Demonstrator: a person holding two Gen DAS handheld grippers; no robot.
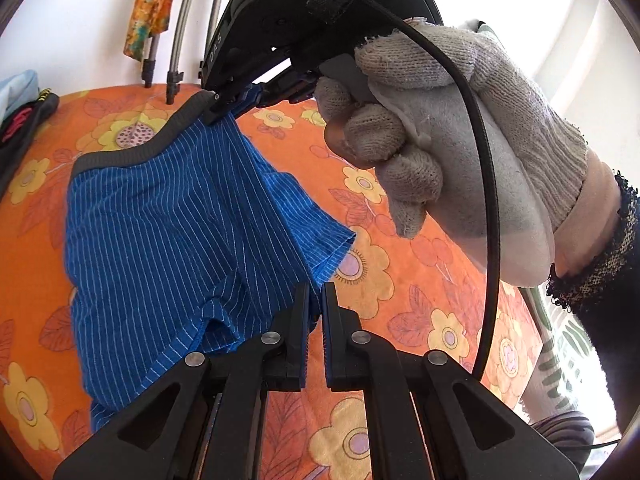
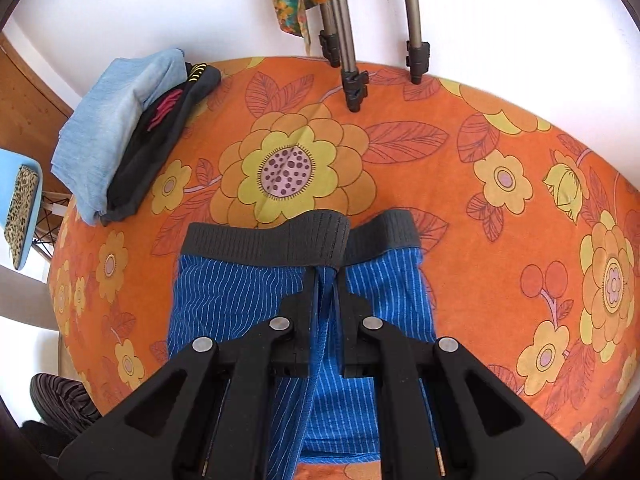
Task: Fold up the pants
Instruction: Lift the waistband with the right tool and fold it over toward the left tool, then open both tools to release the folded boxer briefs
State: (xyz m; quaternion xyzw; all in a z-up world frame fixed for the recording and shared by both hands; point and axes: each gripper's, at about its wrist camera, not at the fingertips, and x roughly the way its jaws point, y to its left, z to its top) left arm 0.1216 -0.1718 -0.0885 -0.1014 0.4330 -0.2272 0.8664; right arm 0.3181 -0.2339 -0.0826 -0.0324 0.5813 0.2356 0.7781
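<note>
Blue pinstriped shorts [image 1: 172, 232] with a grey waistband [image 2: 264, 240] lie on an orange flowered cloth [image 1: 420, 280]. My left gripper [image 1: 316, 292] is shut on the hem of one leg and lifts it off the cloth. My right gripper [image 2: 327, 276] is shut on the waistband and folds that side over the rest; in the left wrist view it [image 1: 218, 114] shows held by a gloved hand [image 1: 440, 152], pinching the waistband's far corner.
A stack of folded clothes [image 2: 124, 136], light blue on dark, sits at the cloth's far left. Metal legs with black feet [image 2: 354, 84] stand at the far edge. A blue chair [image 2: 20, 200] is off to the left.
</note>
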